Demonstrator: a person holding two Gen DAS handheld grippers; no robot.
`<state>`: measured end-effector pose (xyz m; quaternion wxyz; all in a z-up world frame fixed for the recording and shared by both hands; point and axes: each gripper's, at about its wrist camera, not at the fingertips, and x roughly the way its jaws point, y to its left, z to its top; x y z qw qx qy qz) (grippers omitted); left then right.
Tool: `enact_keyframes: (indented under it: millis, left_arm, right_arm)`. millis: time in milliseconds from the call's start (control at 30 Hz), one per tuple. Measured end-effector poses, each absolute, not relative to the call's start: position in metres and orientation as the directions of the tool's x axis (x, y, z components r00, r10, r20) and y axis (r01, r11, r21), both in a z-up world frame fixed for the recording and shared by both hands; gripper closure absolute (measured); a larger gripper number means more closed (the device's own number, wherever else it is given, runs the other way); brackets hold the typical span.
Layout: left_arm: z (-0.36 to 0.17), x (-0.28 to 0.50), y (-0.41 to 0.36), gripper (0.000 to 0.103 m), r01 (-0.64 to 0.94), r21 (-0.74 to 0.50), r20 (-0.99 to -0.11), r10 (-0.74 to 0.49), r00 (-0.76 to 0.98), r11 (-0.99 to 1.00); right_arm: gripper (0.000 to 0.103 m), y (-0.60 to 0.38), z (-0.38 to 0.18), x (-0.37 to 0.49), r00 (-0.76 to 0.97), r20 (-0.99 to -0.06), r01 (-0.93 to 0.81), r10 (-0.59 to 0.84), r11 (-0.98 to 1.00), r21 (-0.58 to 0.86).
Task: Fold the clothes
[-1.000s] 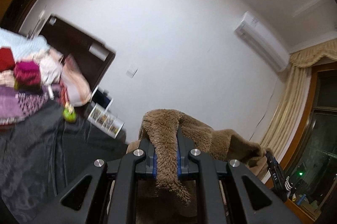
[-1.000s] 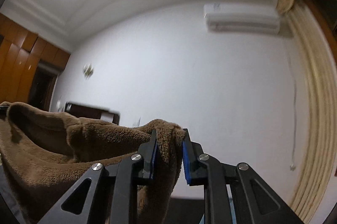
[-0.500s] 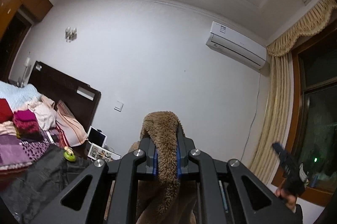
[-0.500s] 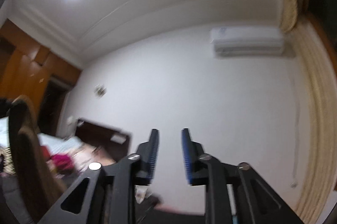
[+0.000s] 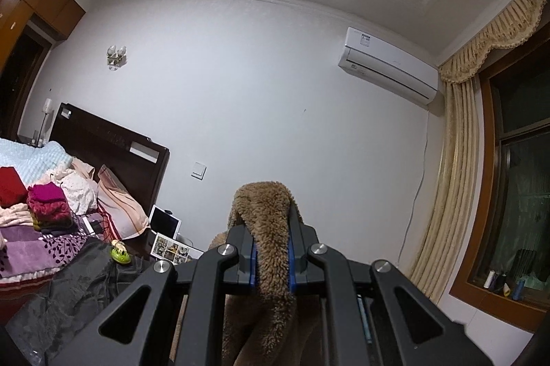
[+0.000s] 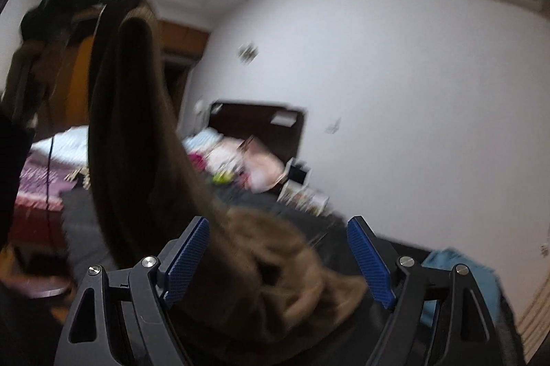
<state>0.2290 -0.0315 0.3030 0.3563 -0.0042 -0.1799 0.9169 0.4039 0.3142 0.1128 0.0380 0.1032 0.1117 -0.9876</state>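
L gripper (image 5: 271,257) clamps brown fleece garment (image 5: 266,211) aloft, R gripper (image 6: 278,263) wide below it, unfolded, fold left.

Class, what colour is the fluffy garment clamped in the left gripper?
The fluffy fleece garment is plain tan-brown, with no pattern; the left wrist view shows it best, pinched in the left gripper.

Counted: one brown fleece garment (image 5: 271,228), seen in both views. Two grippers: left gripper (image 5: 271,257), right gripper (image 6: 276,257). One bed (image 5: 31,249), one dark headboard (image 5: 106,142). One air conditioner (image 5: 388,65). One wall lamp (image 5: 116,55). One wall switch (image 5: 198,170). One curtain (image 5: 450,180). One window (image 5: 519,194). One green toy (image 5: 120,254). One white tablet (image 5: 165,221). Folded clothes piles on bed: number not clear.
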Motion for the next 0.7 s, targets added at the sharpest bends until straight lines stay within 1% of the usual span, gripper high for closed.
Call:
enact_keyframes:
  millis: [167,300,433,533,567,600,633,667,700]
  left_arm:
    - [0.301,0.224,-0.038,0.089,-0.648,-0.347,0.116,0.655,-0.747,-0.678]
    - [0.297,0.219,-0.043,0.089,-0.644,-0.360,0.111,0.654,-0.748,-0.675]
    - [0.294,0.214,-0.048,0.089,-0.639,-0.373,0.106,0.654,-0.749,-0.672]
    - [0.292,0.210,-0.052,0.089,-0.636,-0.383,0.102,0.654,-0.750,-0.670]
    - [0.291,0.209,-0.054,0.089,-0.634,-0.386,0.100,0.653,-0.751,-0.670]
    - [0.289,0.208,-0.055,0.089,-0.629,-0.389,0.096,0.649,-0.754,-0.673]
    - [0.288,0.206,-0.056,0.089,-0.624,-0.393,0.090,0.647,-0.757,-0.676]
    - [0.287,0.204,-0.058,0.089,-0.620,-0.396,0.086,0.645,-0.760,-0.678]
    - [0.286,0.202,-0.059,0.089,-0.613,-0.403,0.083,0.640,-0.764,-0.680]
  right_arm:
    - [0.019,0.315,0.082,0.365,-0.932,-0.340,0.205,-0.123,-0.954,-0.217]
    - [0.019,0.320,0.056,0.336,-0.883,-0.432,0.269,-0.184,-0.952,-0.145]
    - [0.019,0.334,0.036,0.306,-0.808,-0.506,0.343,-0.302,-0.939,0.012]
    - [0.019,0.343,0.023,0.288,-0.753,-0.518,0.383,-0.406,-0.910,0.156]
    - [0.028,0.343,0.021,0.286,-0.748,-0.515,0.383,-0.419,-0.906,0.181]
    - [0.039,0.343,0.020,0.286,-0.748,-0.507,0.383,-0.428,-0.903,0.196]
    - [0.063,0.341,0.020,0.287,-0.752,-0.503,0.379,-0.427,-0.903,0.200]
    - [0.073,0.339,0.022,0.289,-0.761,-0.499,0.369,-0.414,-0.909,0.192]
    - [0.076,0.337,0.026,0.291,-0.774,-0.491,0.365,-0.400,-0.915,0.171]
